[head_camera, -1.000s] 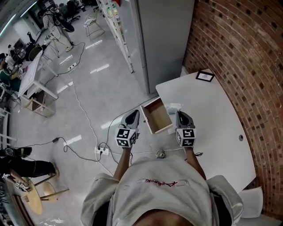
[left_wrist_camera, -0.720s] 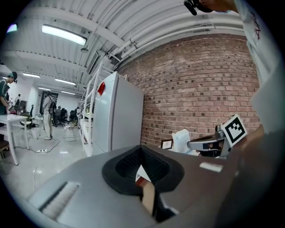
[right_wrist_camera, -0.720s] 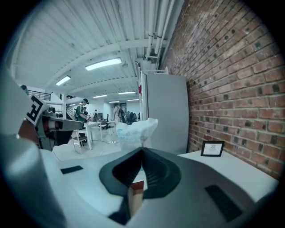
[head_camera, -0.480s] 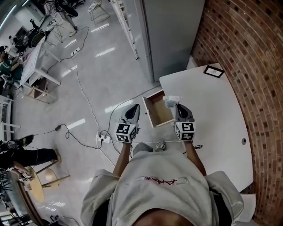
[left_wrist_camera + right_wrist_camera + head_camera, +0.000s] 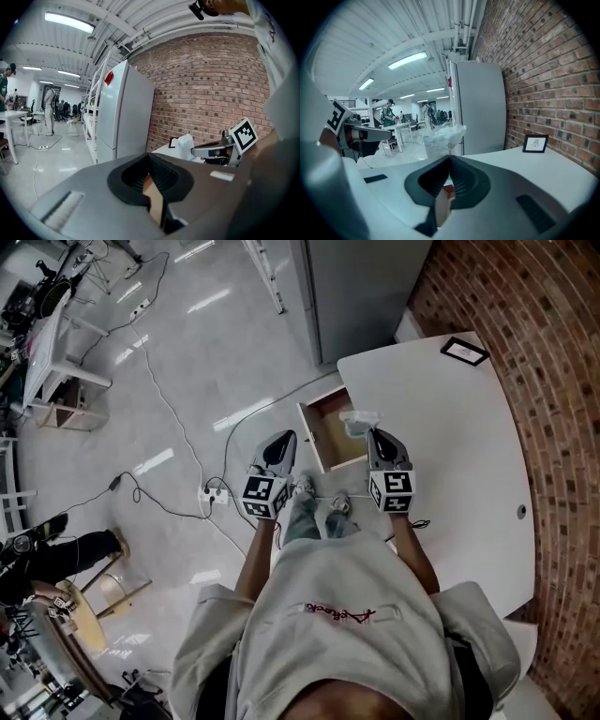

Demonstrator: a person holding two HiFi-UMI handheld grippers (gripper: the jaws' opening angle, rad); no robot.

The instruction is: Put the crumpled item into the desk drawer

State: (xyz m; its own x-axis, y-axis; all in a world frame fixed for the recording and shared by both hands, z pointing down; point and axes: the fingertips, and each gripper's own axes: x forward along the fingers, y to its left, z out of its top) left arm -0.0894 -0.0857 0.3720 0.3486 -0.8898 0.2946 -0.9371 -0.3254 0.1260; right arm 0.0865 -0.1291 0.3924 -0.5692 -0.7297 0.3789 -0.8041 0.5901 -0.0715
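Note:
The crumpled item (image 5: 359, 420), a scrunched clear-white plastic wrapper, sticks out of the tips of my right gripper (image 5: 372, 433), which is shut on it. It hangs at the right edge of the open wooden desk drawer (image 5: 326, 430), which juts from the white desk (image 5: 450, 437). In the right gripper view the wrapper (image 5: 440, 137) stands up just past the closed jaws of my right gripper (image 5: 449, 158). My left gripper (image 5: 283, 440) hovers over the floor left of the drawer, shut and empty. The left gripper view shows the wrapper (image 5: 184, 145) to the right.
A framed picture (image 5: 466, 350) stands at the desk's far corner by the brick wall (image 5: 534, 324). A tall grey cabinet (image 5: 361, 277) rises behind the drawer. A power strip (image 5: 214, 491) and cables lie on the floor at left. People and tables are far off.
My right gripper has carried the wrapper from above the desk's edge leftwards to the drawer's right rim. The head view has shifted forward; the left gripper keeps its place beside the drawer.

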